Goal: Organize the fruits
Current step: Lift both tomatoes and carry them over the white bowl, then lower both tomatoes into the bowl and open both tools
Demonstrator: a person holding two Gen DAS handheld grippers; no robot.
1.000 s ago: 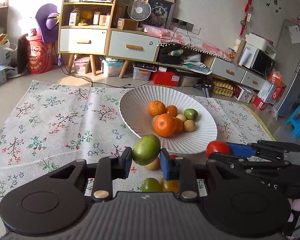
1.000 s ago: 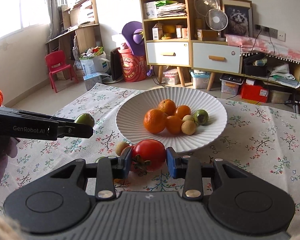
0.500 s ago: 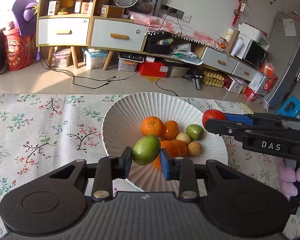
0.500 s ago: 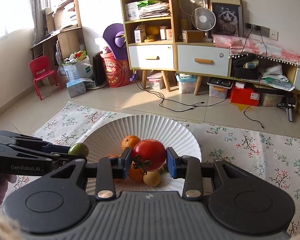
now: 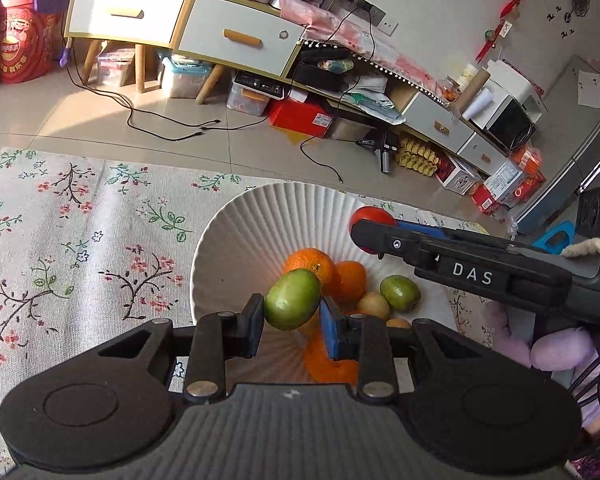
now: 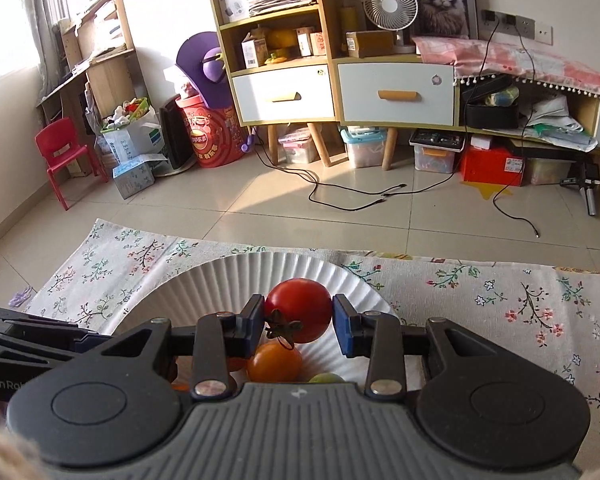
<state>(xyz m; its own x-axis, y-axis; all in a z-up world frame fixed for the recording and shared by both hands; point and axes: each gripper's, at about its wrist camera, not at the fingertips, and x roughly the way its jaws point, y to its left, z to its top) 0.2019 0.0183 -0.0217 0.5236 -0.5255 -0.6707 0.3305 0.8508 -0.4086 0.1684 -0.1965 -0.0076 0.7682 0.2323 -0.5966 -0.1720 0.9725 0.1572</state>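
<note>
Both grippers have moved from short of the white ribbed bowl (image 5: 236,240) on the floral cloth (image 5: 80,220) to directly over it within the last second, so each fruit looks ready to drop. Left gripper (image 5: 292,320) is clamped on a green mango (image 5: 293,299) above the oranges (image 5: 312,266) near the bowl's middle. Right gripper (image 6: 299,320) pinches a red tomato (image 6: 300,310) over the far right part. Opening the jaws seems the likely next step.
</note>
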